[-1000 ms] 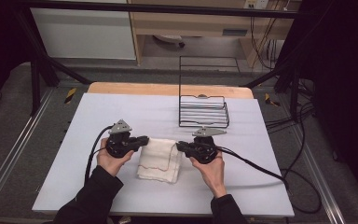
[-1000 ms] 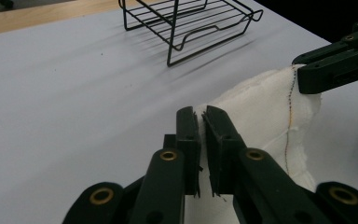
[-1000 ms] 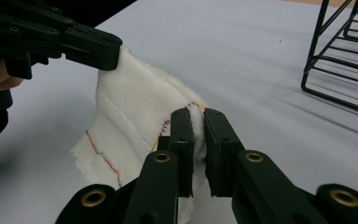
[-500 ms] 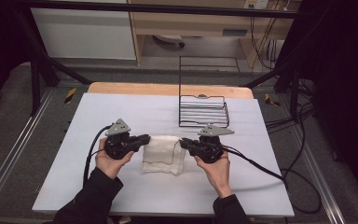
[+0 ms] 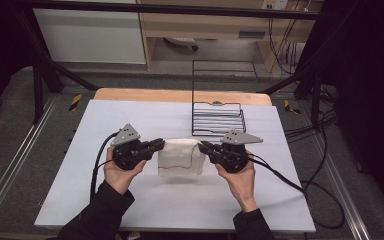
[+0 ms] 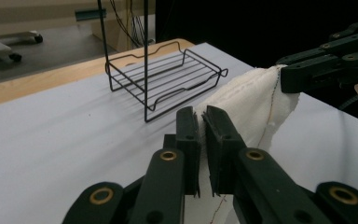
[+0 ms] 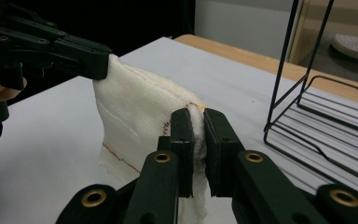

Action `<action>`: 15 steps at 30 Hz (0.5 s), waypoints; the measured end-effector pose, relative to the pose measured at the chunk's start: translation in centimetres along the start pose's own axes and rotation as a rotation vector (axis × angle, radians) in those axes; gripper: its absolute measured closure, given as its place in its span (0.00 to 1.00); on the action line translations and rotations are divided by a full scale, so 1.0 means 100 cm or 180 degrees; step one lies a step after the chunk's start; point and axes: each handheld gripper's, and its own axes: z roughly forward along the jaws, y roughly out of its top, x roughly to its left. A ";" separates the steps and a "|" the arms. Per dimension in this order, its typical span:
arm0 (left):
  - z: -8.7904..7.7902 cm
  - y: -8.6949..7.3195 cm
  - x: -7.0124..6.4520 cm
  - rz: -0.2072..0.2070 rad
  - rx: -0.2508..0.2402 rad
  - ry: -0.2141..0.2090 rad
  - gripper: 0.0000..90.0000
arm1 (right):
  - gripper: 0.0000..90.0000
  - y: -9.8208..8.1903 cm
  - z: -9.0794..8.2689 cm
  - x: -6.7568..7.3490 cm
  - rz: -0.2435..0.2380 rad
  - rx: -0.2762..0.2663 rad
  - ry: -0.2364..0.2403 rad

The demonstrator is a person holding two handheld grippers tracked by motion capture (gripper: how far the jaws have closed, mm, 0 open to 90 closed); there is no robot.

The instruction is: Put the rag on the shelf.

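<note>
A folded white cloth (image 5: 180,156) with a thin red stitch line hangs between my two grippers over the middle of the white table. My left gripper (image 5: 159,145) is shut on its left top corner; in the left gripper view the cloth (image 6: 249,105) is pinched between the jaws of that gripper (image 6: 201,119). My right gripper (image 5: 203,146) is shut on the cloth's right top corner, where the fabric (image 7: 137,114) sits squeezed between the jaws of that gripper (image 7: 195,116). The cloth's lower edge rests on the table.
A black wire rack (image 5: 217,117) with a tall upright frame stands just behind the right gripper. It also appears as the rack (image 6: 165,70) and the rack (image 7: 321,121) in the gripper views. The white table top (image 5: 105,120) has a wooden strip (image 5: 145,95) at its far edge.
Both grippers have lifted the cloth's top edge off the table and moved it away from me. The cloth, flat a second ago, now hangs folded between them.
</note>
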 end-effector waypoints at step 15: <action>0.004 0.023 -0.007 0.0042 -0.0271 0.0027 0.93 | 0.92 0.017 -0.018 -0.003 -0.0097 -0.0260 -0.0108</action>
